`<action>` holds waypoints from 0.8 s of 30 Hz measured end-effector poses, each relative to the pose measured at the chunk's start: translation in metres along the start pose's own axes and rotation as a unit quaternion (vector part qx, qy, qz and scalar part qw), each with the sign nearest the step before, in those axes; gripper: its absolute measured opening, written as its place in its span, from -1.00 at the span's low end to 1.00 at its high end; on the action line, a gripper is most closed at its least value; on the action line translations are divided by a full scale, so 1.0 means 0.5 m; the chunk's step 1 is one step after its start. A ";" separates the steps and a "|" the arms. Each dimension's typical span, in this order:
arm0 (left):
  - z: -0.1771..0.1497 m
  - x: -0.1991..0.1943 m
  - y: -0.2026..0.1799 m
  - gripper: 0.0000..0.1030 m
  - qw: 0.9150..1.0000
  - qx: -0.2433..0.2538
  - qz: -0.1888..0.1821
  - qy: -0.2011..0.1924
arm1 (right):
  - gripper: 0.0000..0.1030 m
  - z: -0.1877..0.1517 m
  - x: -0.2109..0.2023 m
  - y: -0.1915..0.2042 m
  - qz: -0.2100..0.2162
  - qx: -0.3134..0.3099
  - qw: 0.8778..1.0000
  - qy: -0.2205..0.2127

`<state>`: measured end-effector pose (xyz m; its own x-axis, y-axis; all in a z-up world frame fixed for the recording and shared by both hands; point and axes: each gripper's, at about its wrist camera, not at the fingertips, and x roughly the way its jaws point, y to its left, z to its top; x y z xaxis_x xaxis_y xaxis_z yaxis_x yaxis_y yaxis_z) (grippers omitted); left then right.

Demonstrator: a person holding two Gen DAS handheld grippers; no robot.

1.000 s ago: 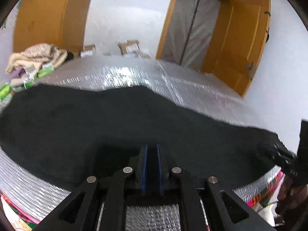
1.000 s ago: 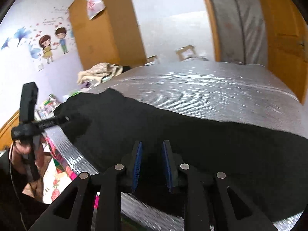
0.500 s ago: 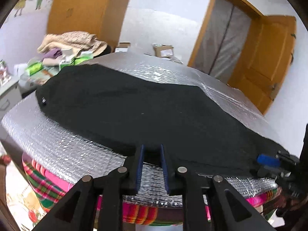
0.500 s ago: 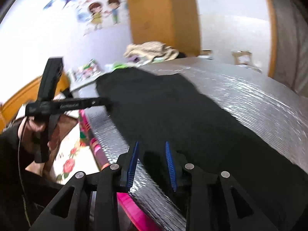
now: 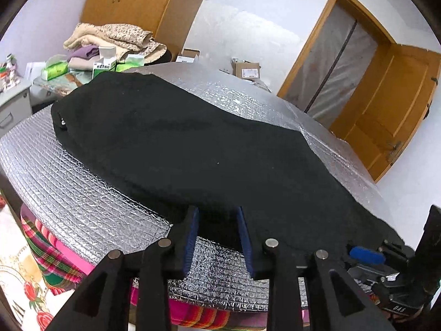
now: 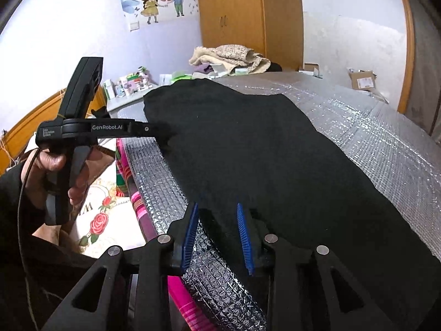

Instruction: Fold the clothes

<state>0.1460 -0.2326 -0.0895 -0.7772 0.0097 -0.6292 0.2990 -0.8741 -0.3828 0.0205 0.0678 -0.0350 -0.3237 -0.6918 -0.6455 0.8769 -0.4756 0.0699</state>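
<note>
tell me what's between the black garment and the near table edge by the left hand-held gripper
Only bare silver foil cover, seen in the left wrist view beside the black garment and left hand-held gripper.

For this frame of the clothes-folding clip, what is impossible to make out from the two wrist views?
- Black garment: its type; no sleeves or collar show in either view.
- Right gripper, left wrist view: whether open or shut; only one blue pad shows.
- Garment's small label: too small to read.
- Person's hand: partly covered by the handle.

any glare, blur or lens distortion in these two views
Left wrist view: sharp, strong fisheye bending of the door frame, dark corner vignette, sparkly glare on the silver foil cover; black garment shows almost no fold detail. Right wrist view: same curvature, sharp, foil glints at right.
</note>
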 end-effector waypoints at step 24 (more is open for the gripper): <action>0.007 -0.002 0.005 -0.96 0.999 -0.046 -0.015 0.006 | -0.95 0.012 0.006 -0.013 0.001 0.009 1.000 -0.003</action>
<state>0.1456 -0.2363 -0.0875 -0.7807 0.0416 -0.6235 0.3248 -0.8255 -0.4617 0.0115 0.0654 -0.0329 -0.3238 -0.6962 -0.6407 0.8712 -0.4834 0.0850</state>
